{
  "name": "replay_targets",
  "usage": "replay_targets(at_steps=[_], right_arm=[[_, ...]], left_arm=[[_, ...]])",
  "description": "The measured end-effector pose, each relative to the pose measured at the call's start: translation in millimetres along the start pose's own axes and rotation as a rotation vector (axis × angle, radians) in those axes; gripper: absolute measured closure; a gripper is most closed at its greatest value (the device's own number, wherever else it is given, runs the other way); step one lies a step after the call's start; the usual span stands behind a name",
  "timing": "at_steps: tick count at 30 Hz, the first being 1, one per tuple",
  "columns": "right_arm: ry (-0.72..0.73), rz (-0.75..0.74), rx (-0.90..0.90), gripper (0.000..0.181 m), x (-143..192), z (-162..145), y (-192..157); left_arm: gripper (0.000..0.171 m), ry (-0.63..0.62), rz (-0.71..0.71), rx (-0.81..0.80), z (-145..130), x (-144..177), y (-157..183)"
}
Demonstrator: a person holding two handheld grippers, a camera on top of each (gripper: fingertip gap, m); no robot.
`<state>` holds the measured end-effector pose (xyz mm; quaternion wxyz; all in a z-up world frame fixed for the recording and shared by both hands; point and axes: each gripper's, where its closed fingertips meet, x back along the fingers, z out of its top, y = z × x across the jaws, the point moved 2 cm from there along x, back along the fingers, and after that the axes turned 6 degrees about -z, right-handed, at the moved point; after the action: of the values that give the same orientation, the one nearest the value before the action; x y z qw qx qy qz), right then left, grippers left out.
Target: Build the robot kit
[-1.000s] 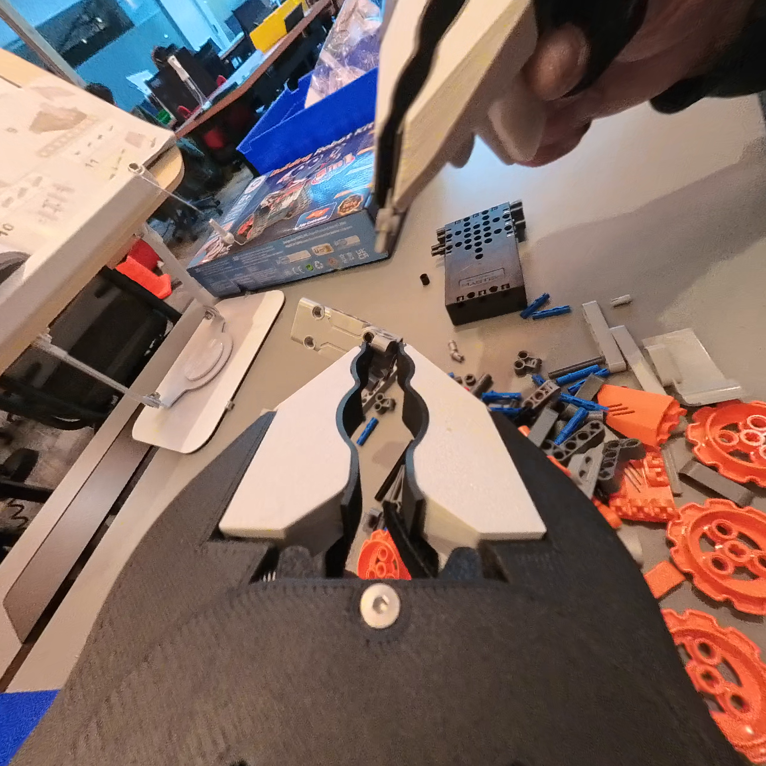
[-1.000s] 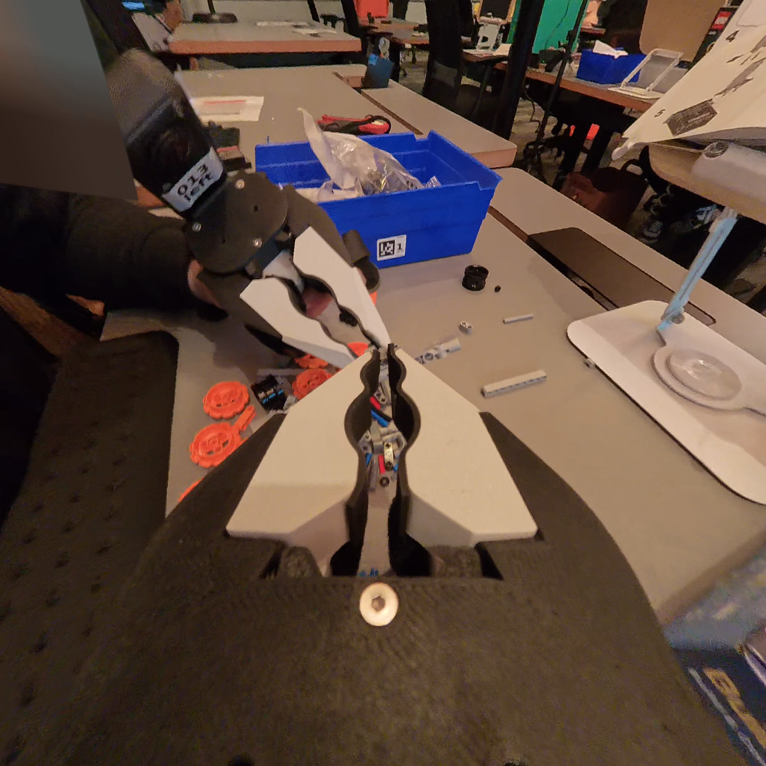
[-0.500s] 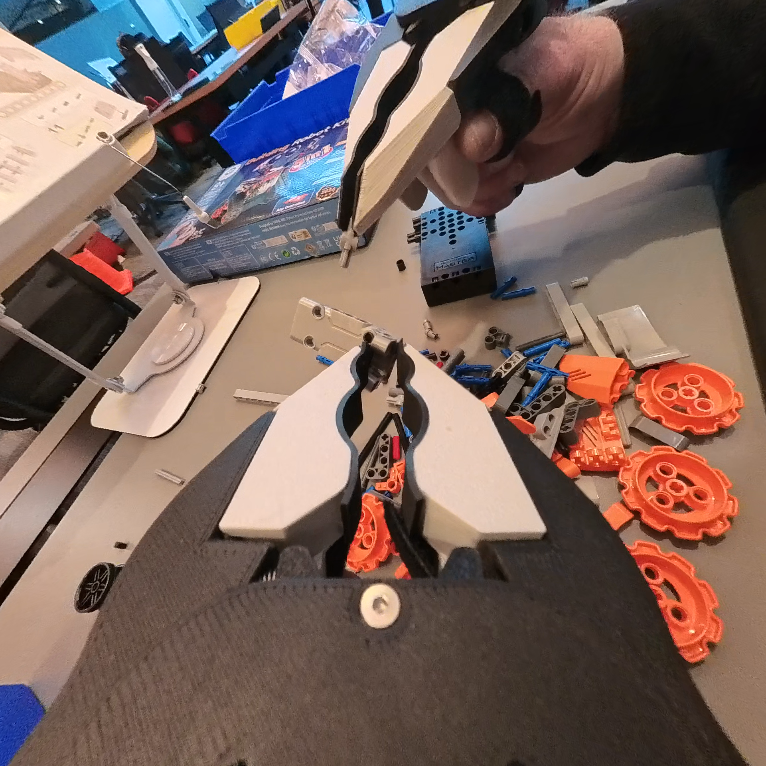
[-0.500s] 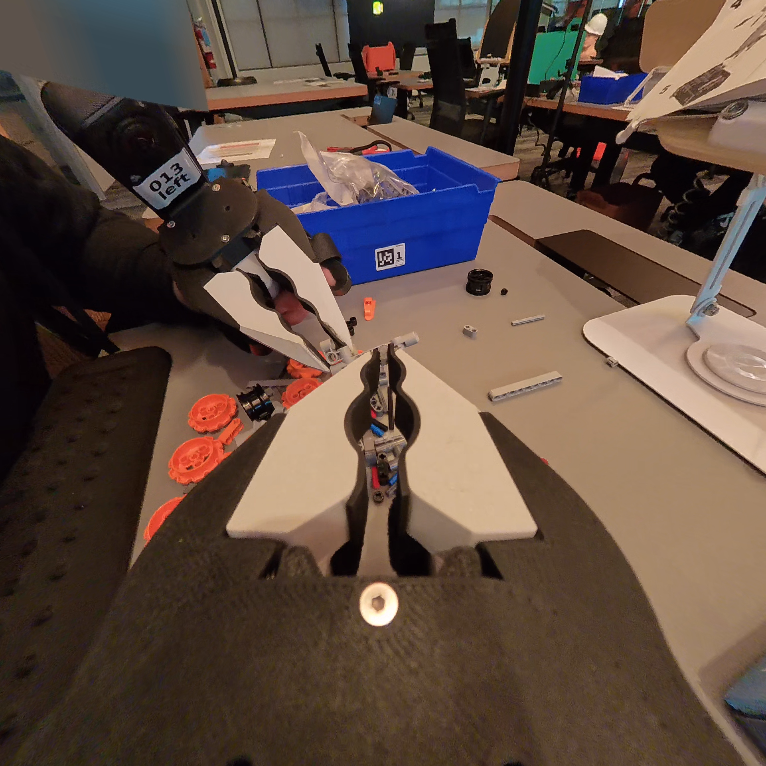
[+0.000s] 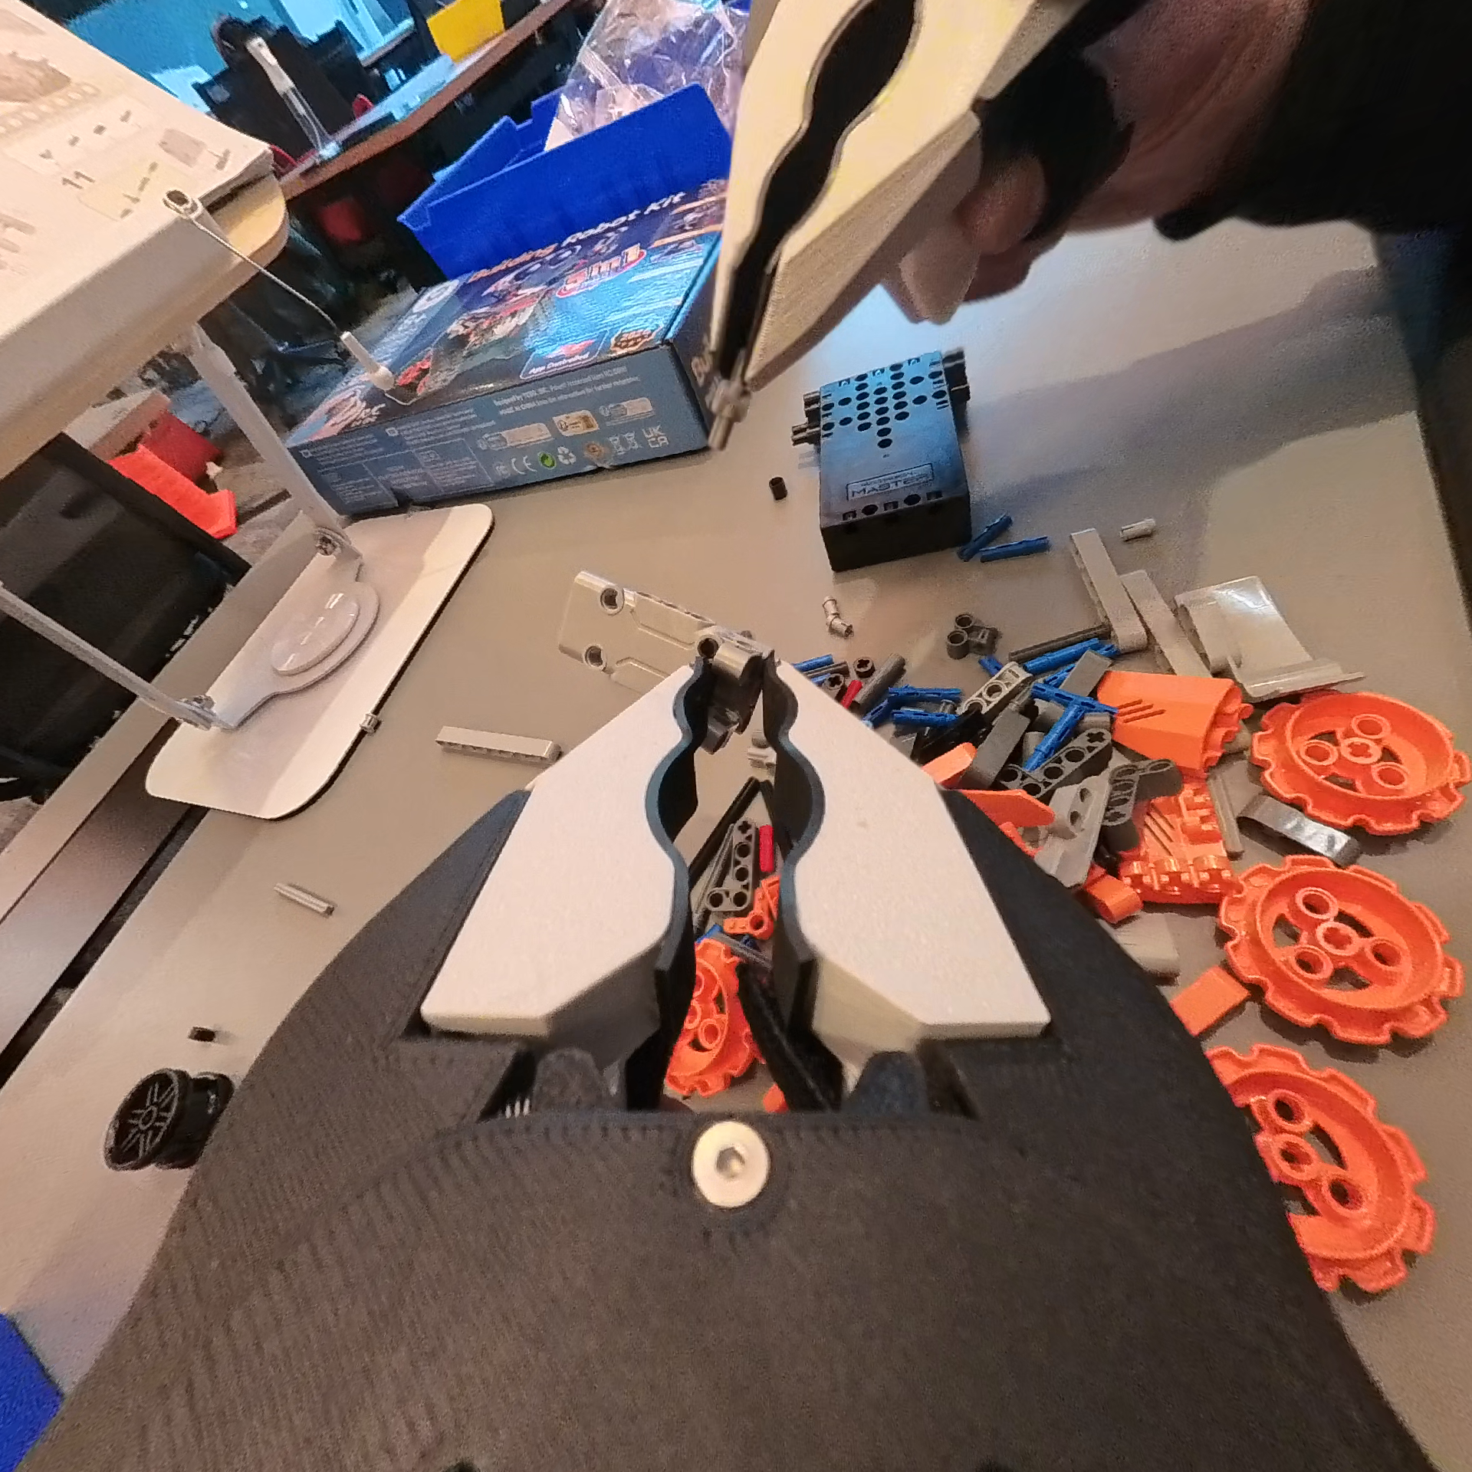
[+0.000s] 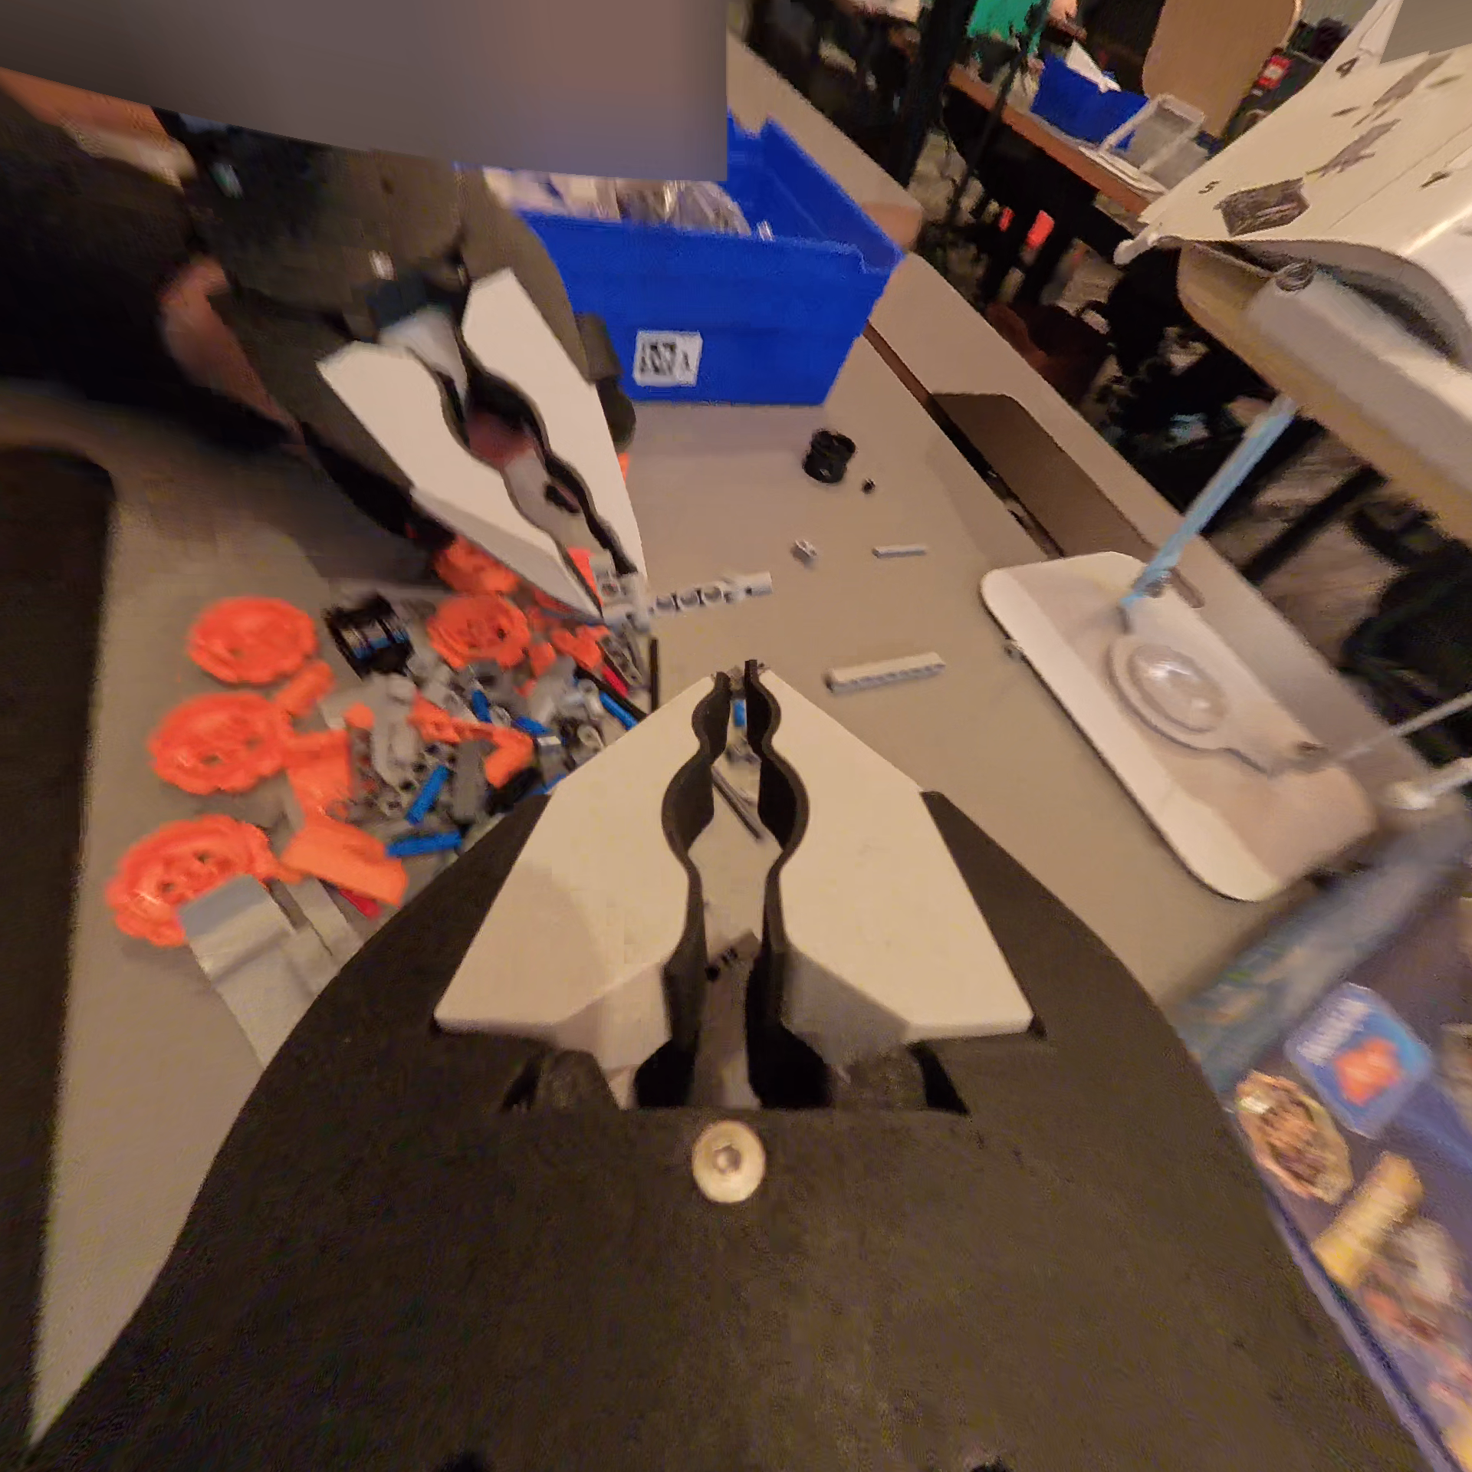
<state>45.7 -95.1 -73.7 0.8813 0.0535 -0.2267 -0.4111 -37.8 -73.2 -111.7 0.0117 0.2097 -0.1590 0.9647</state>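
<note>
A grey table (image 5: 1195, 382) is seen beneath both claws. Ahead and to the left of the left gripper (image 5: 729, 665), a blue kit box (image 5: 510, 382) lies flat, and behind it stands a blue bin (image 6: 717, 295) holding clear bags. A white stand base (image 5: 319, 661) is seen to the left of the left gripper. A black perforated battery box (image 5: 888, 470) lies ahead of that claw and slightly right.

To the right of the left gripper, orange gear wheels (image 5: 1358, 757) are spread beside a heap of grey, black and blue beams and pins (image 5: 1035, 741). A flat grey plate (image 5: 629, 629) lies just beyond its tips, a grey studded beam (image 5: 498, 745) to the left, and a small black wheel (image 5: 159, 1115) well back on the left.

The left gripper is pressed onto a small grey connector piece (image 5: 733, 661), which is held at its tips above the table. The right gripper (image 5: 729, 394) is raised above the table ahead of the left one; its jaws are nearly together on a small grey pin (image 5: 721, 426) at the tips, though in the blurred right wrist view that hold cannot be confirmed.
</note>
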Motion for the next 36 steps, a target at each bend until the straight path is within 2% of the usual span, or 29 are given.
replay_targets(at_steps=[4,13,20,27,36], right_arm=[[-0.062,-0.059,0.116,0.179,7.5,-2.5,-5.5],[-0.044,-0.113,0.163,0.179,32.1,1.1,-20.1],[-0.055,-0.109,0.132,0.179,44.1,-1.1,-28.2],[-0.243,-0.054,0.023,0.179,63.4,-49.5,-45.3],[-0.479,0.005,-0.014,0.178,66.7,-116.6,-71.3]], left_arm=[[0.161,0.002,0.006,-0.016,2.8,-0.8,0.7],[0.161,-0.008,-0.003,-0.055,4.5,-3.9,7.6],[0.161,-0.023,0.026,-0.074,3.1,-1.4,2.8],[0.161,-0.032,0.096,-0.015,-5.3,8.0,-21.7],[0.161,-0.041,0.134,0.048,-14.8,9.7,-36.4]])
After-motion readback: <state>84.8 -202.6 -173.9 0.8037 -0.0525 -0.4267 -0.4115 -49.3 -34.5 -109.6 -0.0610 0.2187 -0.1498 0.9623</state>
